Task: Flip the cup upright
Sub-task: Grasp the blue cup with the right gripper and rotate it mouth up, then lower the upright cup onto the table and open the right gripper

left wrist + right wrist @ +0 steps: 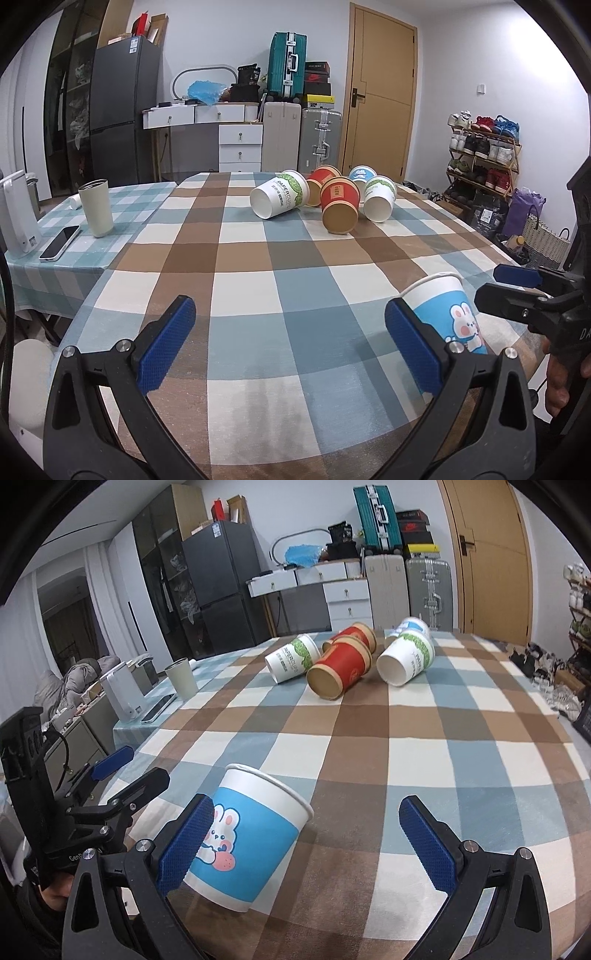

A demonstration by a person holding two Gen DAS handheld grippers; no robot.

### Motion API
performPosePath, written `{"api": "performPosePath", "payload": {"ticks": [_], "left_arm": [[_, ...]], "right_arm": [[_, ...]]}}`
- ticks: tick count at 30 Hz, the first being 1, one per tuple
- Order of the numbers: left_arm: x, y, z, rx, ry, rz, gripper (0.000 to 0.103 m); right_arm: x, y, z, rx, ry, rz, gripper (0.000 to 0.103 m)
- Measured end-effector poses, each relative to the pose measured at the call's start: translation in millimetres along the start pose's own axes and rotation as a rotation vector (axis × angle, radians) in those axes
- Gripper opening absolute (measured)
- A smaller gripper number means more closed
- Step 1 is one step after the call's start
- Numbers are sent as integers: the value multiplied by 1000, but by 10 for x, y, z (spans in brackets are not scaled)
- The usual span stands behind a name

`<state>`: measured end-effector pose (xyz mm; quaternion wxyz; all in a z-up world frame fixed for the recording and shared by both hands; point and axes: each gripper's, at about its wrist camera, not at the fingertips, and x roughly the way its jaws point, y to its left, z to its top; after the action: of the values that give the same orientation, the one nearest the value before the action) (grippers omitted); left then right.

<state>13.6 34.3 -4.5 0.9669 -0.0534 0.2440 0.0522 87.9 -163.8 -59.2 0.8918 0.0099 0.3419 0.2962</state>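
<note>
A blue and white paper cup with a rabbit print (247, 843) stands mouth up on the checked tablecloth (369, 760), leaning a little in this view. It sits beside the left pad of my right gripper (314, 845), which is open; whether the pad touches the cup I cannot tell. In the left wrist view the same cup (448, 314) shows behind the right pad of my left gripper (290, 345), which is open and empty. The right gripper (517, 288) shows at the right edge.
Several paper cups lie on their sides at the far end: white-green (280, 194), red (340, 205), another white-green (379, 197), a blue one (362, 173). A tumbler (96, 206), a phone (60, 243) and a white appliance (16, 218) stand at the left.
</note>
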Motion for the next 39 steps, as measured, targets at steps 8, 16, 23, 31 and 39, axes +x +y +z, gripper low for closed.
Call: {"api": "performPosePath", "payload": {"ticks": [8,16,23,31,39], "left_arm": [[-8,40,1,0,-3,2,102],[-14,30,-4,0,-3,2,102],[-14,28,-5,1,-2,2,102],[-14,26,-6,0,-2,2,102],[-14,28,-6,1,-2,2,102]], "right_arm": [[177,-80,65,104,101,74,100],[386,-161,91,244,221,183,90],[522,-258,60,368,301,292,84],[537,-260,57,404,315,372,67],[317,-216,107,295,187,298,66]]}}
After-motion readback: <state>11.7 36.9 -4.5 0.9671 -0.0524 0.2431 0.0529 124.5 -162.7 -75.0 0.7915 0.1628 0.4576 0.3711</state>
